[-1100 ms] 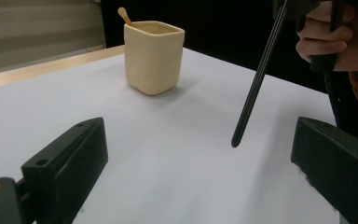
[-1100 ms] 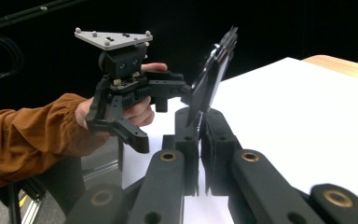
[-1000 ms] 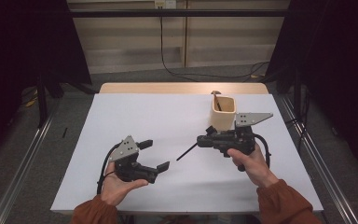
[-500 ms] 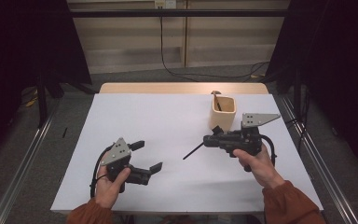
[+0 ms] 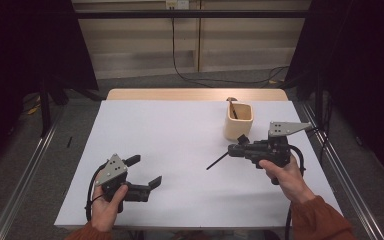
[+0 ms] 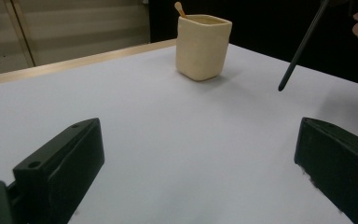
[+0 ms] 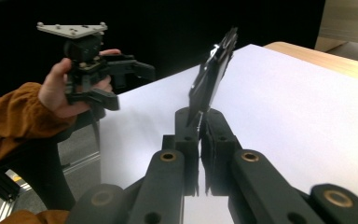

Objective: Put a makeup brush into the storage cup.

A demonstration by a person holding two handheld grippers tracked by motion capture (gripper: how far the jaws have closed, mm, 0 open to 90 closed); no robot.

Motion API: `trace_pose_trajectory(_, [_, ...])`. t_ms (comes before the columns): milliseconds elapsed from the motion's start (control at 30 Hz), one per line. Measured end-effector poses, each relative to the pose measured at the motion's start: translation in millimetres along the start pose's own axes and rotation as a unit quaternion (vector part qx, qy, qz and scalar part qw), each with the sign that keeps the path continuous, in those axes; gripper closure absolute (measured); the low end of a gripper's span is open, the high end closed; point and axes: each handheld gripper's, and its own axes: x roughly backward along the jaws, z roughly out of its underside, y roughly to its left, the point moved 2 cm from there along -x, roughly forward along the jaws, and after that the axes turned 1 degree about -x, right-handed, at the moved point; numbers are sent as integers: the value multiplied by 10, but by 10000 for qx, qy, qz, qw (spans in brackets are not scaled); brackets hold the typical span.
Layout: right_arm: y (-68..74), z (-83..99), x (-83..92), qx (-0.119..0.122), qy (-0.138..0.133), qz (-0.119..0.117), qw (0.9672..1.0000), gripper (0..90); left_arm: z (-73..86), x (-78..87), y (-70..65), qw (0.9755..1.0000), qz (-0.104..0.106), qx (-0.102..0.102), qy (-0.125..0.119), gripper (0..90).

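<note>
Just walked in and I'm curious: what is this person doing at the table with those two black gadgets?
A person sits at a table covered with a white sheet, holding a black two-jaw gripper in each hand. The right gripper is shut on a thin black stick-like utensil that points out over the sheet, near a cream squarish cup with a wooden stick poking out of it. The left gripper is open and holds nothing, low over the near side of the sheet.
</note>
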Motion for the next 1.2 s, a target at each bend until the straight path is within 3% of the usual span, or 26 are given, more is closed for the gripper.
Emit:
trace_pose_trajectory(233, [-50,40,59,-48,-12,106,9999,852,45,91,-8,9998,-60,62,-153,12])
trace_pose_trajectory(667, [-108,6,179,-110,-68,318,9994,851,128,158,40,9999,-75,93,-121,16])
trace_pose_trajectory(1200, [-207,-178,331,10,-48,689,9976,850,122,143,-46,9999,-38,-114,-48,21])
